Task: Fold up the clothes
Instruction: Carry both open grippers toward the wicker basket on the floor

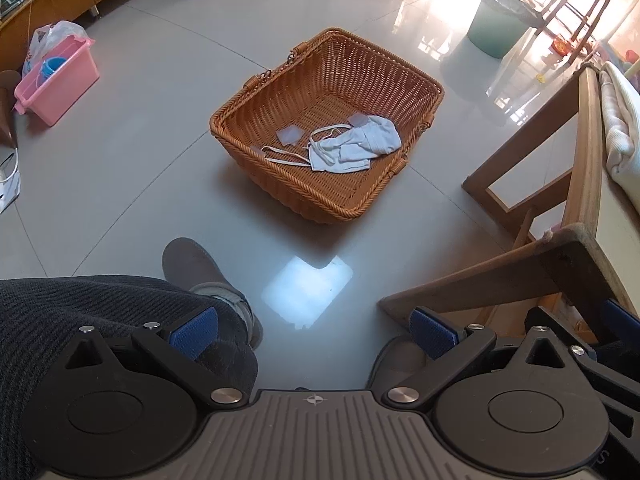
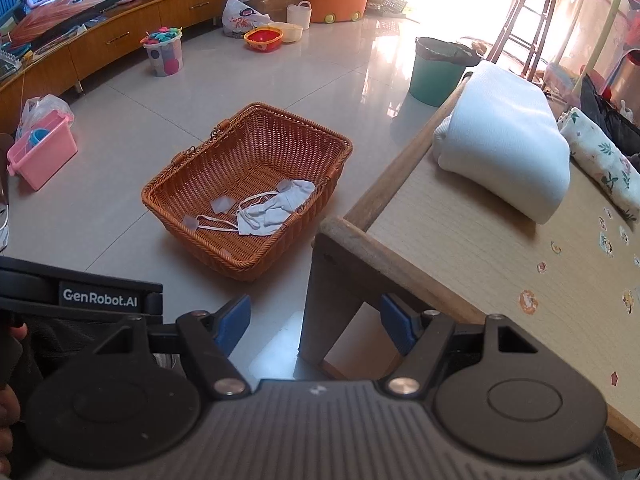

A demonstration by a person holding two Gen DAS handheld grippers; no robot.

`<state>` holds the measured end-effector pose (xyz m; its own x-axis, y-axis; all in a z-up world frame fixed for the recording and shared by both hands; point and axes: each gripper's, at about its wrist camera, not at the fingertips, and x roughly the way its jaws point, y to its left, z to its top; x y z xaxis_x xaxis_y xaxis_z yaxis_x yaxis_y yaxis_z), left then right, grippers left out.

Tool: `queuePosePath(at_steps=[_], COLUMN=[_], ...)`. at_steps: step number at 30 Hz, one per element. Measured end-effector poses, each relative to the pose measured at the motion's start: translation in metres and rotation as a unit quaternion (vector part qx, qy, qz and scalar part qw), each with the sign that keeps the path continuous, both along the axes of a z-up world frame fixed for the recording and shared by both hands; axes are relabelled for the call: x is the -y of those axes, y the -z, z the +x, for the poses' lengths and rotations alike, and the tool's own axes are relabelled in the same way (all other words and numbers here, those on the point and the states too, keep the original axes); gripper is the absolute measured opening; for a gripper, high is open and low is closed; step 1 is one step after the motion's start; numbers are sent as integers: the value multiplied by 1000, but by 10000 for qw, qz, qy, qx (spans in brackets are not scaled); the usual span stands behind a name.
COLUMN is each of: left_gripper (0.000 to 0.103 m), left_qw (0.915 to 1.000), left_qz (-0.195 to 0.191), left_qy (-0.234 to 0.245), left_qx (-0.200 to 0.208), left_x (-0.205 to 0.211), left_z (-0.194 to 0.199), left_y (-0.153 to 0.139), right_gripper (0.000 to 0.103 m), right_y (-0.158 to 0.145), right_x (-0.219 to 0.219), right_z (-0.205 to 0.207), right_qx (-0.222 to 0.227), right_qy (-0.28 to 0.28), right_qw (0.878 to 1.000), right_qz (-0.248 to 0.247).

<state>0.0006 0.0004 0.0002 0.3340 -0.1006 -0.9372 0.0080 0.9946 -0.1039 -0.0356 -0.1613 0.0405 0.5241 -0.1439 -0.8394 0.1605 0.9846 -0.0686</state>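
both the left gripper [image 1: 314, 330] and right gripper [image 2: 316, 320] hang spread and empty, a crumpled pale garment [image 1: 354, 144] lies in the wicker basket [image 1: 256, 152] on the floor, seemingly awaiting pickup and folding.

Glossy tiled floor [image 1: 120, 184] under wicker basket [image 1: 256, 152]; wooden table [image 2: 460, 240] bearing folded white cloth [image 2: 504, 140].

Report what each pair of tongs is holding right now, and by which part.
Nothing is held. The left tongs and right tongs are both open and empty. The pale garment lies loose in the wicker basket on the floor.
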Motion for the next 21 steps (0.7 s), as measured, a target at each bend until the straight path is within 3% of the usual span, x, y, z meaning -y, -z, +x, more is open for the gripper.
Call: queuePosePath(at_steps=[10,21], left_gripper=[103,103], left_qw=[9999,9991], left_qz=[71,138], left_qy=[-93,-402], left_qx=[-11,30], left_x=[-12,-27], left_z=[18,54], left_y=[-5,7], right_gripper=[71,71], right_y=[10,30], right_x=[-19,-29], right_z=[-2,25], right_qx=[-141,-334], right_qy=[-150,-346], right_qw=[9998,9988], right_qz=[-79,-123])
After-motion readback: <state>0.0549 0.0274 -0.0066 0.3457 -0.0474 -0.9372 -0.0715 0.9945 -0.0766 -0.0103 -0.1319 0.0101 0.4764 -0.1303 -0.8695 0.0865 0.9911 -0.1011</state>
